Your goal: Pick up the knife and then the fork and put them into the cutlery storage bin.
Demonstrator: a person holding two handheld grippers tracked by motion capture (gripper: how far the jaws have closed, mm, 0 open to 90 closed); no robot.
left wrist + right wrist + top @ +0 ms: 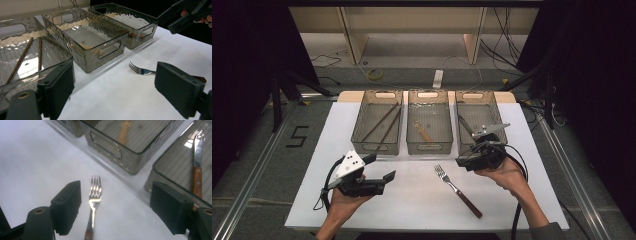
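Note:
A fork [457, 189] with a wooden handle lies on the white table cover, its tines toward the bins. My right gripper [466, 161] hovers just right of the tines, open. In the right gripper view the fork [94, 202] lies on the table between the wide-apart jaws, nearer the left one, and nothing touches it. My left gripper [379, 168] is held at the front left, open and empty. In the left gripper view, the fork's tines [137, 69] show between the jaws, farther off.
Three clear smoked bins stand in a row at the back. The left bin [377, 148] holds two chopsticks [382, 125]. A wooden-handled utensil [424, 134] is in the middle bin [429, 148]. The right bin [477, 93] holds a knife [197, 177].

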